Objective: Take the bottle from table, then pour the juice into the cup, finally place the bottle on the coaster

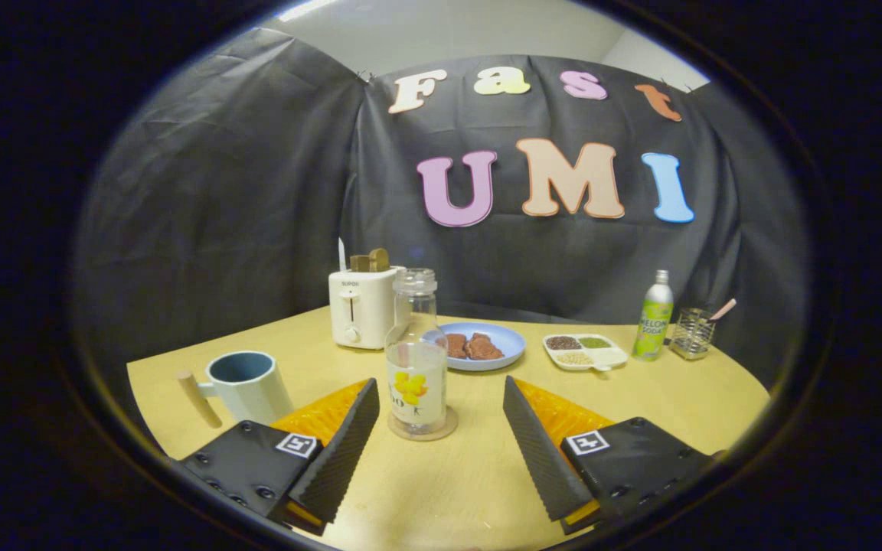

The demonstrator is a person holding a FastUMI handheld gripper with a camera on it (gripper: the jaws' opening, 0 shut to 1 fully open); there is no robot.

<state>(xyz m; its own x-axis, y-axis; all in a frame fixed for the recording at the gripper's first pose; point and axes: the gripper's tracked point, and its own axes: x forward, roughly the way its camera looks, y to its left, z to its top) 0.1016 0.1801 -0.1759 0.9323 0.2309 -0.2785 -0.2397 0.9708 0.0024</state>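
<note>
- Tool [441, 413]: fingers spread wide, nothing gripped, both clear of the bottle.
- Bottle [416, 360]: clear glass with a flower label, upright, standing on the round coaster [423, 430]. It sits in the gap between the fingers, nearer the left one, just ahead of the tips.
- Contents of the bottle: cannot tell the level through the label.
- Cup [248, 383]: pale blue-grey mug with a wooden handle, left of the bottle, near it but apart, just beyond the left finger.
- Toaster [360, 306]: white, bread in the slots, behind the bottle and slightly left.
- Blue plate [498, 356]: brown food on it, behind the bottle to the right.
- White divided tray [585, 350]: grains or seeds in its sections, further right of the bottle, past the plate.
- Green can-bottle [655, 315]: upright, well to the right of the bottle, beside the tray.
- Glass holder [692, 334]: with a utensil in it, just right of the green can-bottle.
- Worktop [456, 490]: light wood, carries everything.
</note>
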